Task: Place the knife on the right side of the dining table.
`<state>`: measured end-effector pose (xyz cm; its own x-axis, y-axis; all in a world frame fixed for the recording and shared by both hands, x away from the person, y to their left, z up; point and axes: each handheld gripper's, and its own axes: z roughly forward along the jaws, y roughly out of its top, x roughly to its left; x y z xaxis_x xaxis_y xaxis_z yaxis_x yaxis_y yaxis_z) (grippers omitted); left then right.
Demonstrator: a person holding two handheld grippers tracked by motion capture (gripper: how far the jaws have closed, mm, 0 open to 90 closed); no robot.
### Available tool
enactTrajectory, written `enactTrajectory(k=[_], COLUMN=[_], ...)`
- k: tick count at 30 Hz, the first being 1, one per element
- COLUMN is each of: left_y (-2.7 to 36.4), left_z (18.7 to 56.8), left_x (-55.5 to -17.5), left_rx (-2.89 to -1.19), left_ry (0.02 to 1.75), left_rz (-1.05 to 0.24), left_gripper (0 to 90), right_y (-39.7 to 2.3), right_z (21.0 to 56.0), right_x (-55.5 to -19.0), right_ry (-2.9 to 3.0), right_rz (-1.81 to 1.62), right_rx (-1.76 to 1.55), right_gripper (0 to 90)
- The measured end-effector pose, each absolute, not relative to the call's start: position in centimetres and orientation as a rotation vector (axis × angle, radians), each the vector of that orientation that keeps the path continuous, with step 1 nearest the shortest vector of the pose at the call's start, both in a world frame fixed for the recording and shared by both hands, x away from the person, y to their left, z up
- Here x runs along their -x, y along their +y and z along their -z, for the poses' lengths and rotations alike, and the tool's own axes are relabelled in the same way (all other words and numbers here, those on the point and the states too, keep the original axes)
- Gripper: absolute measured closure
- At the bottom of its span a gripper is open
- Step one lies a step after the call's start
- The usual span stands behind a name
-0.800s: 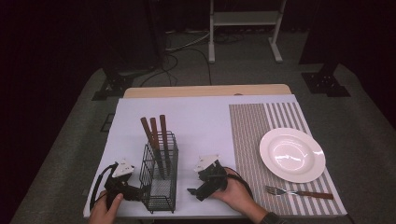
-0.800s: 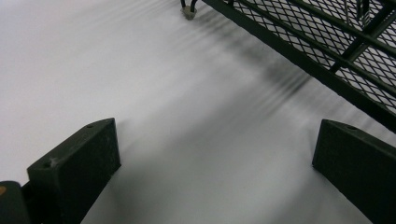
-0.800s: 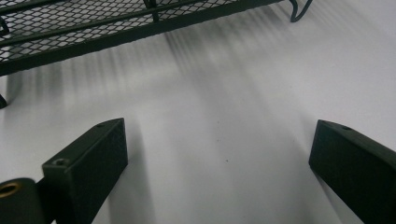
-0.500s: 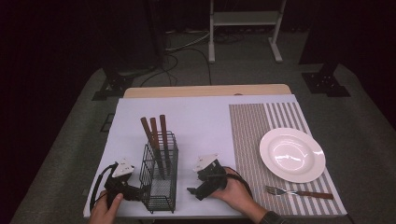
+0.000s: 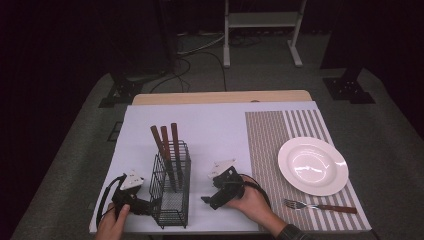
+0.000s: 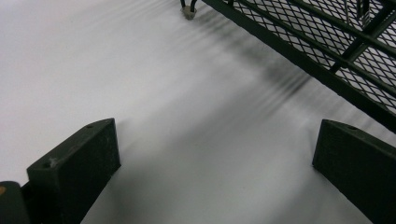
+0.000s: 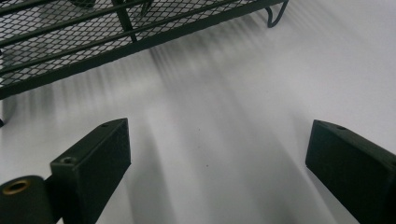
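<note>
Both grippers, left (image 5: 131, 199) and right (image 5: 220, 191), rested with jaws apart and empty flanking the rack (image 5: 171, 187) near the tabletop's front edge, apparently a pre-start pause; next likely called for reaching its utensils (image 5: 166, 147).

Black wire basket (image 5: 171, 192), brown handles (image 5: 166, 145), white plate (image 5: 313, 165), grey-striped placemat (image 5: 270, 145), white tabletop (image 5: 210, 130).

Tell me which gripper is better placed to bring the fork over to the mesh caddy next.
Right, probably. The right gripper rests open on the table between the mesh caddy and the striped mat, on the same side as the fork. The left gripper, also open, sits beyond the caddy, which stands in its way.
</note>
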<state>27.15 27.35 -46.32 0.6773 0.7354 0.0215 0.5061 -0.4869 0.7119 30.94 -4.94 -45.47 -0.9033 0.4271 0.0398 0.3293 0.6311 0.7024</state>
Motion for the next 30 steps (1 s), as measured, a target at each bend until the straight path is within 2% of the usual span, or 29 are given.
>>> enactTrajectory(k=[30], left_y=[27.3], left_z=[46.3], left_x=[-27.2], left_rx=[-2.19], left_ry=[0.952], left_rz=[-0.424], left_gripper=[0.0], right_y=[-6.4], right_z=[42.4], right_x=[-32.6], right_ry=[2.652], right_rz=[-1.235], right_rx=[-0.675], right_gripper=[5.7])
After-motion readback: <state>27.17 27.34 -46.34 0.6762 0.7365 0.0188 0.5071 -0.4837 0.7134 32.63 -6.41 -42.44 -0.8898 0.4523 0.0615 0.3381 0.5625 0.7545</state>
